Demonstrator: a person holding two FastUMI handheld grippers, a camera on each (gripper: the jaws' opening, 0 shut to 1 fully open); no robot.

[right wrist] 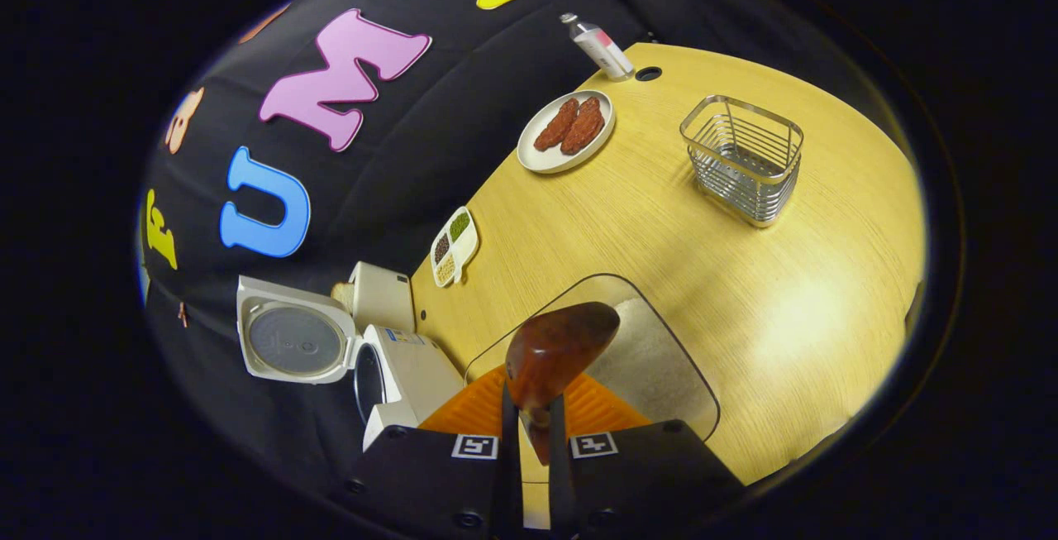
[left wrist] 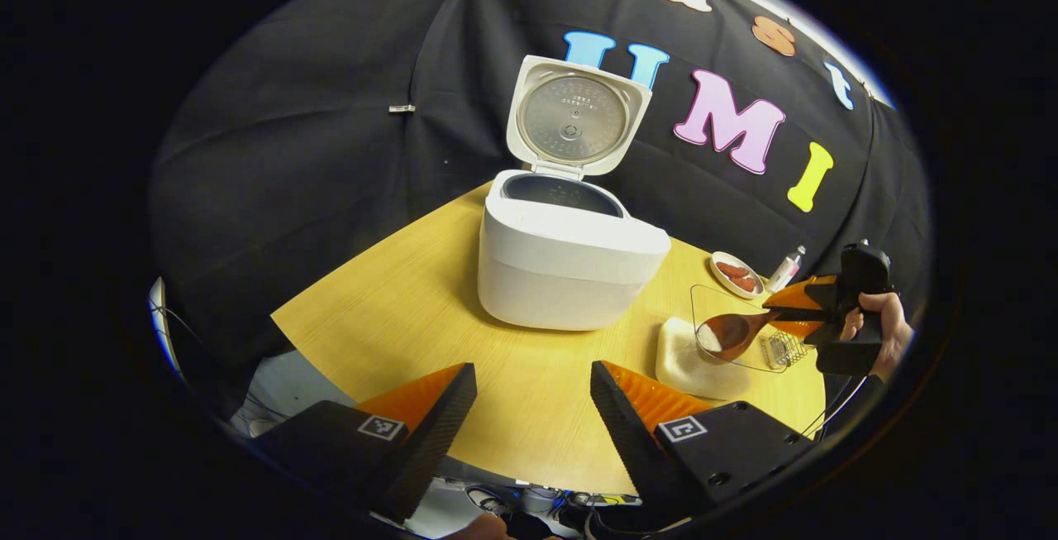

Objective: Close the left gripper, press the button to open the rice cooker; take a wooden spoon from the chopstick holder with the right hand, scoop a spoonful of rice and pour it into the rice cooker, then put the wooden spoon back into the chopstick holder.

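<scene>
Nearest to me, my left tool hangs released over the front edge of the worktop, its fingers spread wide with nothing between them. My right tool is clenched on the handle of the wooden spoon; in the left gripper view I see that same tool off to the right, a hand gripping it. The spoon's bowl carries what looks like a little white rice, though I can't be sure from that angle, and it sits over the clear rice container, which holds a bed of white rice. Farther along, the rice cooker stands on the worktop with its lid swung fully up and its dark inner pot exposed; I can't tell what is in it. Beyond the container in the right gripper view, the wire chopstick holder stands upright with nothing in it. Farther back, a white plate carries two reddish-brown pieces of food, a small divided dish holds dark, green and pale grains, and a small bottle lies near the wall.
</scene>
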